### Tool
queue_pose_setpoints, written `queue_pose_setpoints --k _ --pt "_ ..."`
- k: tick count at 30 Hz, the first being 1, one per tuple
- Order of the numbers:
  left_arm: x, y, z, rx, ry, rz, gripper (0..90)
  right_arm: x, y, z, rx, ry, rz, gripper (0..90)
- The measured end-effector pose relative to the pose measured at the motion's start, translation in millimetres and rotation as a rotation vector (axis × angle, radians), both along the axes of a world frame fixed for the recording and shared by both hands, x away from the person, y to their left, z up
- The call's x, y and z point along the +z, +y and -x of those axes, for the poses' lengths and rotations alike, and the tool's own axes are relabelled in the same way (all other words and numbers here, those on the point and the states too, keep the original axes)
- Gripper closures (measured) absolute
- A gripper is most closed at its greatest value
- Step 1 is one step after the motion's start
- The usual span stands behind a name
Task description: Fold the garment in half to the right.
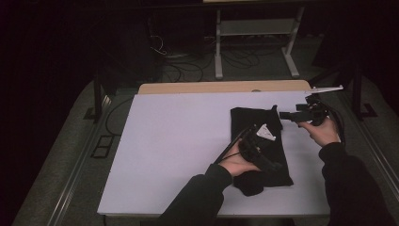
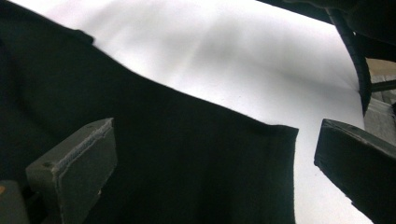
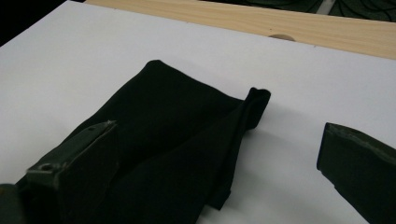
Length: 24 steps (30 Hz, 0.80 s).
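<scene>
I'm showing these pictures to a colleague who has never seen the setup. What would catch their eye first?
The black cloth, folded into a long strip, stands out sharply on the right half of the white table. Next come the two hand-held tools: the left tool hovers over the cloth's near part, the right tool sits at its far right corner, both with jaws spread and nothing between them. Beyond the table the room is dark.

black cloth [image 1: 260,141]: 1 | grippers: 2 — left gripper [image 1: 277,165], right gripper [image 1: 282,115] | table [image 1: 174,141]: 1
</scene>
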State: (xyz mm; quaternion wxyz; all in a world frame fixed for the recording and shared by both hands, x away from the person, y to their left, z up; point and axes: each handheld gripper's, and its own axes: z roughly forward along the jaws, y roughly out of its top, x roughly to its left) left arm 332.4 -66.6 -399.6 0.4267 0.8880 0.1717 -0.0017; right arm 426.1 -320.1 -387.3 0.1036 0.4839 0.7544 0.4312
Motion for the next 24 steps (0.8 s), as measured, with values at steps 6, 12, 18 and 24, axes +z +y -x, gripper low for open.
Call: queue_pose_setpoints --k 6,12,18,24 --pt "5.5 17.2 -4.1 0.023 -0.018 -0.003 0.0 0.6 3.2 10.3 0.021 -0.007 -0.007 0.0" --pt "9.9 30.7 -6.3 0.045 -0.033 -0.001 0.0 2.9 9.2 17.2 0.04 -0.011 -0.007 0.0" --pt "13.7 44.2 -5.8 0.055 -0.047 -0.003 0.0 4.5 12.4 26.2 0.048 -0.026 -0.003 0.0" --pt "15.7 59.0 -7.9 0.071 -0.05 -0.002 0.0 5.6 12.2 35.5 0.039 -0.045 0.027 0.0"
